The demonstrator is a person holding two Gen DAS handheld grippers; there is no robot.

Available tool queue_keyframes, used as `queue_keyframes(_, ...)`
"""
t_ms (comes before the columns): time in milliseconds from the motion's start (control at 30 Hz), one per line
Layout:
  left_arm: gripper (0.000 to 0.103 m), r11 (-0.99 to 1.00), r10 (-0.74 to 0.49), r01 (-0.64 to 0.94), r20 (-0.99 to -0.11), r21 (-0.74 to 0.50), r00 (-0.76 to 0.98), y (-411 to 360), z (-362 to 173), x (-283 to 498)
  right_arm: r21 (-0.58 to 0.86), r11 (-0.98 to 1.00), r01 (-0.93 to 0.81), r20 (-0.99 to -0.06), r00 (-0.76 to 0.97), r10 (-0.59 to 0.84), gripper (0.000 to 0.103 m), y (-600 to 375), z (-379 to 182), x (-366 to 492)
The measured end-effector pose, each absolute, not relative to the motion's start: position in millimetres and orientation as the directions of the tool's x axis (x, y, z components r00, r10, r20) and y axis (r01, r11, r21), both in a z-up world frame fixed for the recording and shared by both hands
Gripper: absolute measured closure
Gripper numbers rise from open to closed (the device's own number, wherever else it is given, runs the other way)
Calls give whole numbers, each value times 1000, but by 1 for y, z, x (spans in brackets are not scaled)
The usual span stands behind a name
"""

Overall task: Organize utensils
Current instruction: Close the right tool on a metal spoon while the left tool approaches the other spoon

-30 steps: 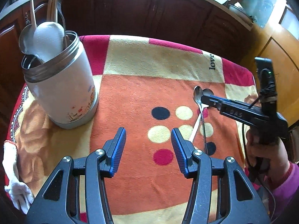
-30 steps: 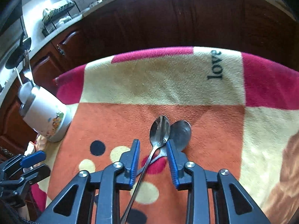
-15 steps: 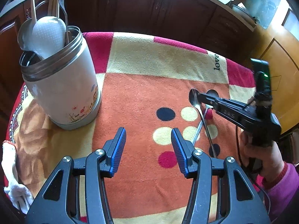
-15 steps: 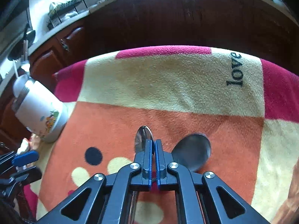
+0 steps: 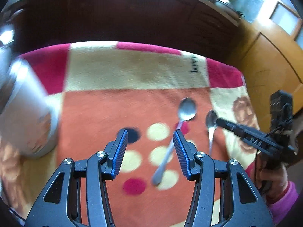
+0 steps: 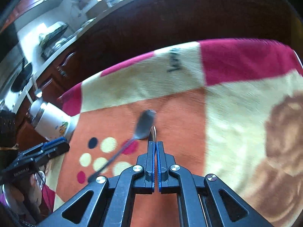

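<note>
My right gripper [image 6: 155,143] is shut on a steel spoon [image 6: 152,132], whose bowl sticks out edge-on past the fingertips; in the left wrist view that held spoon [image 5: 211,122] hangs lifted off the cloth at the right gripper [image 5: 219,122]. A second spoon [image 5: 186,111] lies on the orange cloth, its handle running down between my open, empty left gripper's [image 5: 149,140] fingers; it also shows in the right wrist view [image 6: 144,123]. The white utensil canister [image 5: 24,117] stands at the left, blurred, and shows small in the right wrist view [image 6: 51,122].
The table is covered by a patterned orange, cream and red blanket [image 5: 132,71]. Dark wooden cabinets [image 5: 113,19] stand behind it. A wooden door [image 5: 270,56] is at the right. A kitchen counter with dishes [image 6: 56,34] is at the far left.
The right gripper has lifted its spoon and moved it right, away from the other spoon. The left gripper has swung right toward the lying spoon; the canister slid to the view's left edge.
</note>
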State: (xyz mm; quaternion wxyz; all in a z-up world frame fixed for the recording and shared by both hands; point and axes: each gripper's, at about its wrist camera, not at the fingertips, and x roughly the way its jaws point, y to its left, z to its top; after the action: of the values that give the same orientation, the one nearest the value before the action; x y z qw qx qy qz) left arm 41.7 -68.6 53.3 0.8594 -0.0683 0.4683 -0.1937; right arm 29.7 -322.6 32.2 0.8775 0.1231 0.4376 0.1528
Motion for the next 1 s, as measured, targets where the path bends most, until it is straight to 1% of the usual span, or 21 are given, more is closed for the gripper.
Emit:
queue_keyframes(100,53,880,-460,342,-771,-330,439,-93,49,61,376,918,-127,-737,560,380,101,-337,24,31)
queue_keyframes(167,53,859,-483,389,-775,-332,407,-110,43,73,443,889,-111,-718,550,427,101,-349,17,32)
queue_keyframes(200,53,855,-485,403,-779,-327,397,-116,40,76,473,875,-103,-714,537,449,101,-352,13,34)
queue_keyframes(300,53,845,-478,440,-799,-304,364,-135,29,90,529,843,-96,-702,509,498,96,-357,4,38)
queue_keyframes(433,54,821,-496,478,-804,-312,327,-148,16,101,529,836,-144,-679,519,519,91,-357,3,35)
queue_keyframes(633,54,793,-492,541,-819,-281,296,-169,6,109,540,826,-163,-657,532,534,91,-360,-1,39)
queue_keyframes(700,63,779,-492,564,-825,-274,279,-177,5,109,539,824,-174,-655,528,540,91,-360,-2,40)
queue_keyframes(733,66,776,-481,576,-832,-258,276,-182,5,109,539,822,-183,-654,525,545,91,-360,-2,41)
queue_keyframes(833,66,777,-457,590,-841,-219,289,-190,4,106,539,820,-194,-650,524,551,91,-359,-3,44)
queue_keyframes(967,66,788,-456,572,-840,-227,294,-181,4,100,524,827,-205,-650,531,543,91,-354,-3,48)
queue_keyframes(1000,66,798,-452,557,-839,-229,302,-175,5,97,503,838,-213,-657,535,530,95,-350,-1,48)
